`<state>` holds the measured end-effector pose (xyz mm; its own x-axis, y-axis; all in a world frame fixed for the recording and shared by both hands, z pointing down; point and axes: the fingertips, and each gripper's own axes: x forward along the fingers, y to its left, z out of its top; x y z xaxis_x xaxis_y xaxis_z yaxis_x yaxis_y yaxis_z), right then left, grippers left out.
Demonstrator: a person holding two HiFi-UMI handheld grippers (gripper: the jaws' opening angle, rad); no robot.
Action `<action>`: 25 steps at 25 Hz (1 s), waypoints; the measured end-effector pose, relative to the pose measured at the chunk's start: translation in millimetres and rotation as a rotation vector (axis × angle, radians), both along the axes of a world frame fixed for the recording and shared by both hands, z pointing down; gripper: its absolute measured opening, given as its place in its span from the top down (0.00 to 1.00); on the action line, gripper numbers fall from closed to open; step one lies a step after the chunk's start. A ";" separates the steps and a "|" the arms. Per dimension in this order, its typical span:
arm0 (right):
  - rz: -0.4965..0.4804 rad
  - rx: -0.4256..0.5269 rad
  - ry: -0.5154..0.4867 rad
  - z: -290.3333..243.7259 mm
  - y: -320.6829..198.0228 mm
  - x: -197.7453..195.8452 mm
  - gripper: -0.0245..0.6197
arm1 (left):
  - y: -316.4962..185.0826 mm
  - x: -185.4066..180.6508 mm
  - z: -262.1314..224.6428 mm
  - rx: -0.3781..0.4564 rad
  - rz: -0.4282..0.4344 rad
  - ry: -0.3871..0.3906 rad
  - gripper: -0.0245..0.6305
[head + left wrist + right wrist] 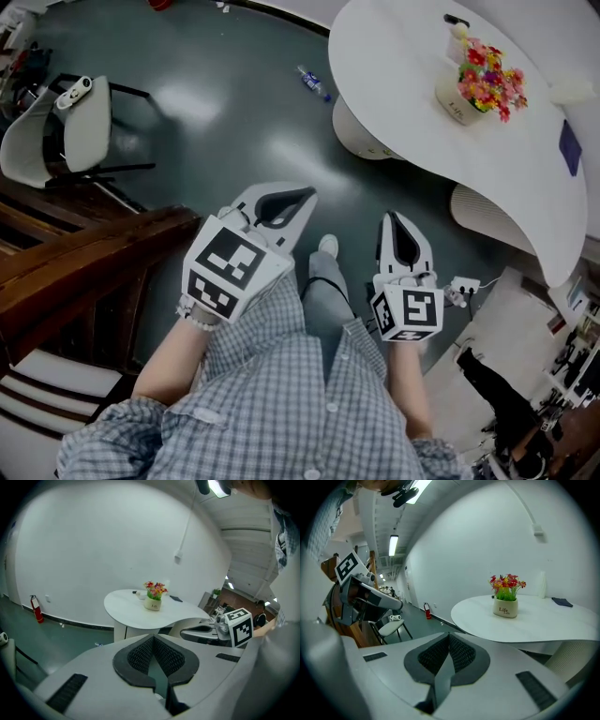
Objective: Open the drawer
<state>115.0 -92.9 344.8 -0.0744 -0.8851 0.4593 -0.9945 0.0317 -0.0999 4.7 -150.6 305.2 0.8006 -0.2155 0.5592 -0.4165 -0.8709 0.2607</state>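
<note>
No drawer front can be made out in any view. A dark wooden piece of furniture stands at my left in the head view. My left gripper is held at waist height beside it and over the floor, jaws shut on nothing. My right gripper hangs level with it on the right, also shut and empty. In the left gripper view the left gripper has its black pads meeting at the tip, aimed at the white table. The right gripper shows the same in the right gripper view.
A curved white table with a flower pot stands ahead on the right. A white chair is at the far left. A bottle lies on the green floor, and a fire extinguisher stands by the wall.
</note>
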 end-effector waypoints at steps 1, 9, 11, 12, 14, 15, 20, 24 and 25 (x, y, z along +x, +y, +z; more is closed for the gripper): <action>-0.003 -0.007 0.006 5.2 -2.1 1.2 0.95 | -1.9 -0.2 5.1 -0.007 -0.003 0.001 0.96; 0.015 -0.060 0.021 49.1 -20.4 20.6 0.95 | -15.5 5.2 43.7 -0.038 -0.023 -0.011 0.96; 0.004 -0.065 0.028 63.0 -25.8 20.9 0.95 | -19.0 4.1 56.5 -0.041 -0.039 -0.013 0.96; -0.007 -0.067 0.034 70.0 -27.9 20.5 0.95 | -20.2 3.2 63.9 -0.048 -0.052 -0.017 0.96; -0.037 -0.069 0.065 81.9 -30.1 21.1 0.95 | -19.9 3.4 79.3 -0.073 -0.070 -0.024 0.96; -0.051 -0.070 0.087 87.2 -31.4 22.2 0.95 | -18.9 4.8 86.4 -0.084 -0.072 -0.025 0.96; -0.092 -0.073 0.134 119.1 -46.0 21.4 0.95 | -22.1 6.0 115.2 -0.067 -0.062 -0.024 0.96; -0.118 -0.093 0.155 149.4 -55.2 21.0 0.95 | -26.4 6.4 139.2 -0.062 -0.057 -0.031 0.96; -0.122 -0.095 0.159 156.7 -58.5 20.7 0.95 | -29.1 6.5 144.8 -0.063 -0.061 -0.028 0.96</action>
<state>135.7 -151.4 501.4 -0.0982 -0.8261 0.5548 -0.9874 0.1506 0.0495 11.2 -179.7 450.0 0.7707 -0.2269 0.5954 -0.4764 -0.8258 0.3020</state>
